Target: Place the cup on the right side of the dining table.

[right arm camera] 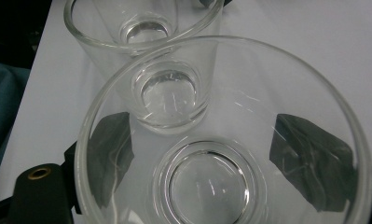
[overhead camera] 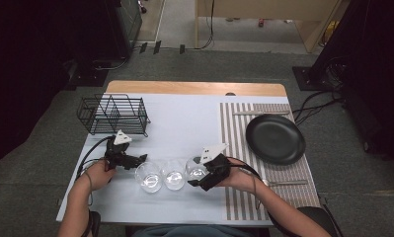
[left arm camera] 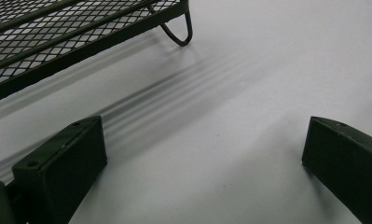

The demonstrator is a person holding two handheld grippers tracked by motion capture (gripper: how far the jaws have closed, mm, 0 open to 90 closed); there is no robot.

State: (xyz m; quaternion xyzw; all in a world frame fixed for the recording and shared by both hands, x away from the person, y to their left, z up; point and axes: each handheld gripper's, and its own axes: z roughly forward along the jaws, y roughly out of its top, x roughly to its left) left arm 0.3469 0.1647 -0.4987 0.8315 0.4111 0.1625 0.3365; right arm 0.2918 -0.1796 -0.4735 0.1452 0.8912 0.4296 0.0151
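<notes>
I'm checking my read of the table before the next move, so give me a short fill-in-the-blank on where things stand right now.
1. A row of ____ clear glasses stands on the table, the middle glass between the other two.
2. The right gripper has its fingers closed around the rightmost glass, which stands ____.
3. The left gripper has its fingers ____, with nothing between them.
4. The black plate lies on the ____ placemat.

Missing words: three; upright; open; striped
</notes>
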